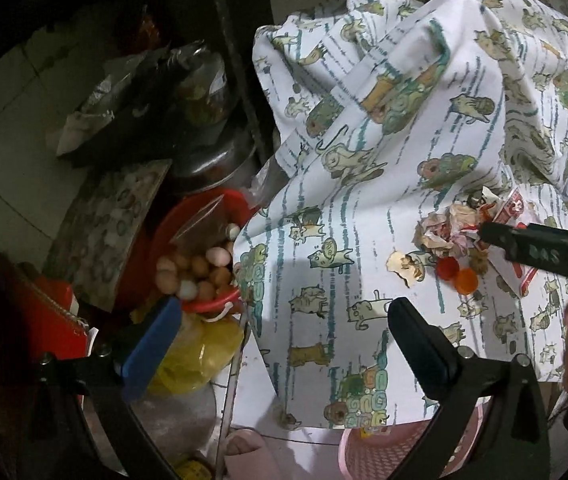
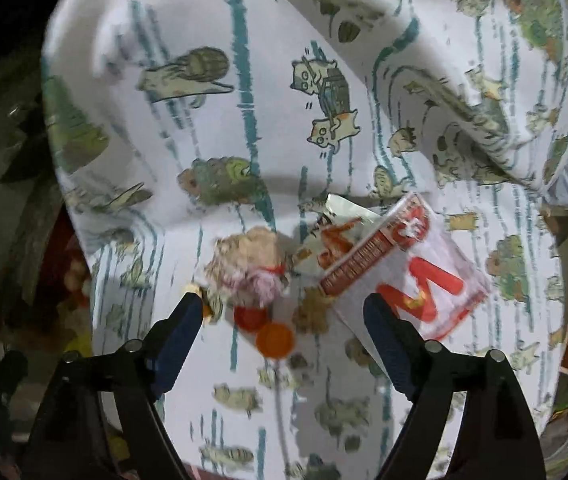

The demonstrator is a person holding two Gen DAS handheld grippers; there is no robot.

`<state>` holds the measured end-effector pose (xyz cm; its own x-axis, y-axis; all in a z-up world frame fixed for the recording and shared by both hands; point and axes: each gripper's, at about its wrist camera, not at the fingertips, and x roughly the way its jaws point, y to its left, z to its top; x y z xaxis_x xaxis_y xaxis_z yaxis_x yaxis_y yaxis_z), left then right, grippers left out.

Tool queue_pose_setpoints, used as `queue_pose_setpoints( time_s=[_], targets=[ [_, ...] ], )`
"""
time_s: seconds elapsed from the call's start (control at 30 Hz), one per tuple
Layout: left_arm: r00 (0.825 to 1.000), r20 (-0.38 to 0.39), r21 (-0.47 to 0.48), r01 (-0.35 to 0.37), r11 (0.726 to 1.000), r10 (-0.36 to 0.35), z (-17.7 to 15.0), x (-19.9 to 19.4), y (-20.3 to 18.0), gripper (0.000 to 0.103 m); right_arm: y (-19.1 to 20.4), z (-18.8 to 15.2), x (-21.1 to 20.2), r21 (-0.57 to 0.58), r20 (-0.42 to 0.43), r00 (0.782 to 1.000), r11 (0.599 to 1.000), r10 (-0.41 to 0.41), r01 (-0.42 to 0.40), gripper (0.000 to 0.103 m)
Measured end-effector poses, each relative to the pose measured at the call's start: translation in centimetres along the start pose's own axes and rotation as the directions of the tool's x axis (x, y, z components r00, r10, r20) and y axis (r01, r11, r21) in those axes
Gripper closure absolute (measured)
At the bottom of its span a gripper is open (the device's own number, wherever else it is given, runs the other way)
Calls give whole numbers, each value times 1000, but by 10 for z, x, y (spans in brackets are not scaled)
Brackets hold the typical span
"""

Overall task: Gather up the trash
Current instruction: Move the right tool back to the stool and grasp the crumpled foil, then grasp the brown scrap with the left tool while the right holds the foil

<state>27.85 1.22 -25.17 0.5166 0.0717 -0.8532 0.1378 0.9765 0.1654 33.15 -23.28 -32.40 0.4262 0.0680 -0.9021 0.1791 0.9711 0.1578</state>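
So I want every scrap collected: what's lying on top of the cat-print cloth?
On the cat-print cloth: a crumpled paper wad, a red cap, an orange cap, brown scraps and a red-lettered wrapper. Whatever the wad and wrapper cover stays hidden.

- The crumpled paper ball (image 2: 250,270) looks blurry.
- The pink basket (image 1: 368,454) is cut off at the bottom edge.
- The cloth (image 1: 364,208) hides the table.

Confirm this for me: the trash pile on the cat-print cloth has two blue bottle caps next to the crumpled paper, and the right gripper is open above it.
Not quite. The two bottle caps are red and orange, not blue, as the right wrist view shows. The rest holds: they lie beside the crumpled paper on the cat-print cloth, and the right gripper is open above the pile.
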Motion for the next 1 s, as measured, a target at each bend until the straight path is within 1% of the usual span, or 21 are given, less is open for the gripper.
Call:
queue_pose_setpoints(
  time_s=[0.07,0.1,0.17,0.27,0.33,0.37,0.43,0.47,0.5,0.53,0.6,0.7,0.77,0.83,0.93,1.0],
  targets=[
    [1000,-5,-3,1,1000,-1,0,3,1,1,-1,4,9,44,15,999,999,-28,28,19],
    [1000,-7,-3,-3,1000,3,1,4,1,1,-2,6,15,64,15,999,998,-29,28,19],
    [1000,-7,2,-23,1000,23,1,6,0,1,0,12,26,81,4,1000,997,4,-5,19],
    [1000,-9,8,-26,1000,26,1,7,0,1,7,18,41,65,-9,1000,998,16,-15,19],
    [1000,-11,-17,-16,1000,16,1,6,3,1,13,20,50,41,-27,999,999,30,-29,19],
    [1000,-11,-30,-17,999,17,1,6,5,1,16,20,54,23,-37,999,1000,21,-21,19],
    [1000,-5,-35,-22,999,22,3,5,7,1,21,19,58,-4,-40,999,1000,1,-1,31],
    [1000,-2,-31,-25,999,25,3,4,6,1,23,19,59,-17,-50,999,1000,1,-2,50],
    [1000,-1,-29,-28,999,28,3,4,6,1,24,19,59,-28,-65,998,1000,9,-11,63],
    [1000,0,-29,-30,999,30,4,5,6,1,25,18,58,-34,-69,998,999,12,-14,63],
    [1000,-5,-32,-25,999,25,4,7,6,1,27,15,44,-63,-59,998,998,9,-13,65],
    [1000,-15,-33,-10,999,9,5,11,6,1,25,10,5,-137,-21,1000,990,19,-21,65],
    [1000,-21,-30,-2,1000,2,7,13,3,1,19,4,-32,-178,16,999,983,40,-37,65],
    [1000,-22,-30,10,1000,-11,8,16,-1,1,9,-8,-73,-224,77,996,974,40,-22,65],
    [999,-29,-29,41,999,-42,11,20,-10,1,-16,-24,-122,-237,150,986,971,67,-30,65],
    [996,-48,-31,73,997,-74,14,25,-19,1,-32,-28,-139,-217,189,979,976,71,-28,65]
  ],
)
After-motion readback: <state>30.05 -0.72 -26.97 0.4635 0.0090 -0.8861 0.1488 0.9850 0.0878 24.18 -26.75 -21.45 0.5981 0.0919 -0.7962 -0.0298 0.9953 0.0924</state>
